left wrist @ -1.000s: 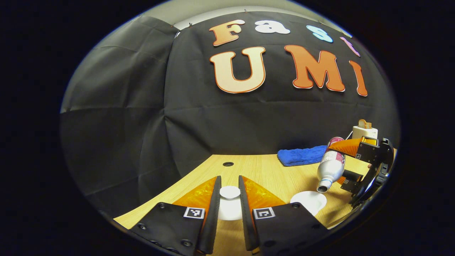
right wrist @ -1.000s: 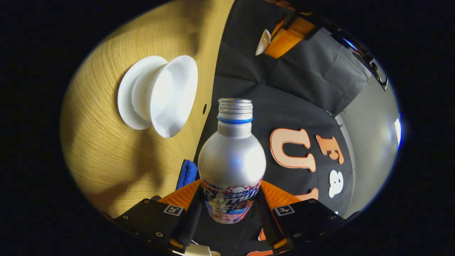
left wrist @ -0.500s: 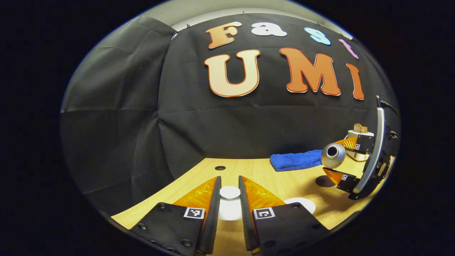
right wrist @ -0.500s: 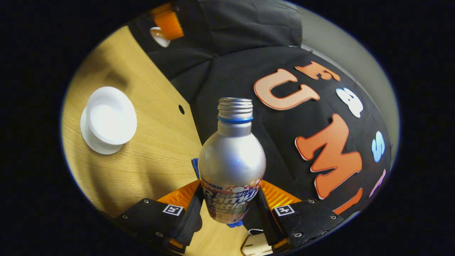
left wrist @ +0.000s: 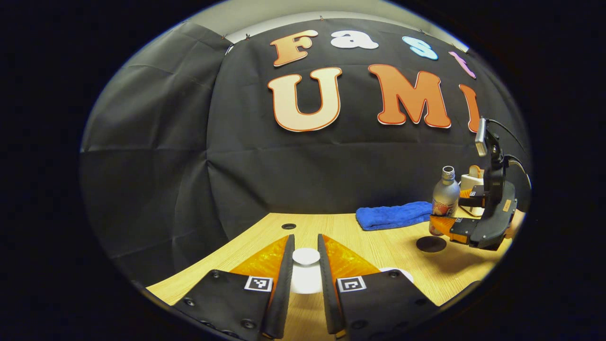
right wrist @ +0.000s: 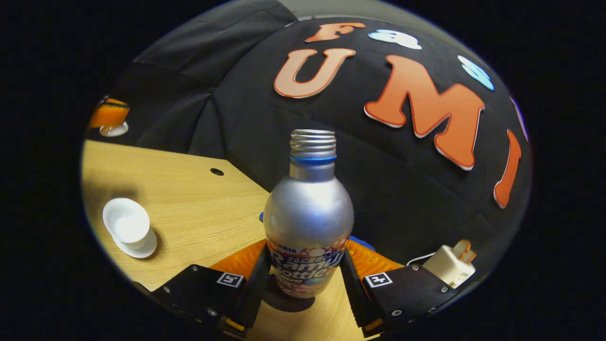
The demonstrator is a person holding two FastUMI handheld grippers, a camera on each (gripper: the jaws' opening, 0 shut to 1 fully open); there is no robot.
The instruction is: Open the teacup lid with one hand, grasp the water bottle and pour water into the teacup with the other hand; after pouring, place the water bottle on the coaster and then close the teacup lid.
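Right tool (right wrist: 305,279) clamps upright bottle (right wrist: 307,222), label partly legible "Ramu… bottle"; left tool (left wrist: 305,279) clamps lid (left wrist: 306,256).

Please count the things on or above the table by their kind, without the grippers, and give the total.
Bottle: 1
Teacup: 1
Saucer: 1
Lid: 1
Coaster: 1
Blue towel: 1
Toaster: 1
Total: 7
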